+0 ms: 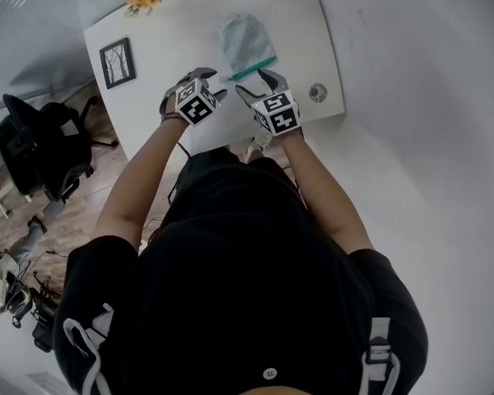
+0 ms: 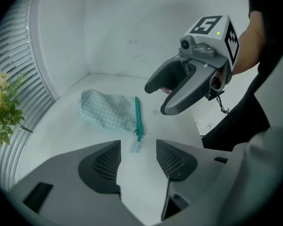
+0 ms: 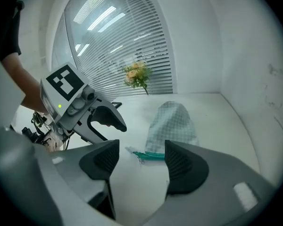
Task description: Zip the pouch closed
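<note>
Pouch [image 1: 245, 44] lies flat on the white counter [image 1: 173, 23], teal zipper [image 2: 138, 117] along its near edge. Left gripper [image 2: 137, 159] and right gripper [image 3: 141, 154] hover close, fingers [image 2: 103, 165] apart, holding nothing. Risk imo: grab only the pull [image 2: 136, 146] and the loose pouch just slides.

Ahead of my left gripper [image 2: 137, 160], bare table [image 2: 174, 128] runs open to the pouch [image 2: 108, 111]. My right gripper [image 2: 156, 99] crowds the space on its right.
</note>
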{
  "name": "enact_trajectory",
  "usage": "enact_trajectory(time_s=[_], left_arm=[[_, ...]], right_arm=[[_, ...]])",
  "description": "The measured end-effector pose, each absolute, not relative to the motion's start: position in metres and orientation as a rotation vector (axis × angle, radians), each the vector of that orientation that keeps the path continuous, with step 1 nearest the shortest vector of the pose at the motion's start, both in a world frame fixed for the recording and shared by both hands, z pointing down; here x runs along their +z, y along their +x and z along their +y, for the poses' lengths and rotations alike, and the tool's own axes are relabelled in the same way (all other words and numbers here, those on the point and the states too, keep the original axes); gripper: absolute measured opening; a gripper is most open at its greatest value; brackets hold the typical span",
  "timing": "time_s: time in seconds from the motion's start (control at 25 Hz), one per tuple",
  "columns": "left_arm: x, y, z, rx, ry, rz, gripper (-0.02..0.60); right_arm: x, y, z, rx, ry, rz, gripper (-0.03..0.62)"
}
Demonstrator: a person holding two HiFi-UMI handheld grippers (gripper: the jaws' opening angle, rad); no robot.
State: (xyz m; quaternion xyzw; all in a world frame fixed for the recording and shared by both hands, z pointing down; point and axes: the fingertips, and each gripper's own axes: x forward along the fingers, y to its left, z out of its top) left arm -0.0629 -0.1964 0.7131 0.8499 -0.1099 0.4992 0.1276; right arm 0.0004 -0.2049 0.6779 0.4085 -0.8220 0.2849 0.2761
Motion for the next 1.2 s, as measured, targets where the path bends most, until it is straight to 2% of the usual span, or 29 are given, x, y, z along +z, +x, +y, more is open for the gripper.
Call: enact_trajectory(time_s=[0.16, 0.76, 1.2], left_arm=[[0.73, -0.065, -0.193, 1.52, 2.426, -0.281, 0.235], [0.757, -0.051, -0.19, 1.623, 2.435, -0.181, 0.137], [0.768, -0.054, -0.192, 1.731, 2.468, -0.216, 0.025]], right_arm=[[0.685, -0.003, -0.204, 0.782, 1.099, -2.185, 0.314], [0.689, 0.005, -0.191, 0.838, 1.144, -2.168, 0.31], [0.684, 0.017, -0.182, 0.843, 1.173, -2.166, 0.308]])
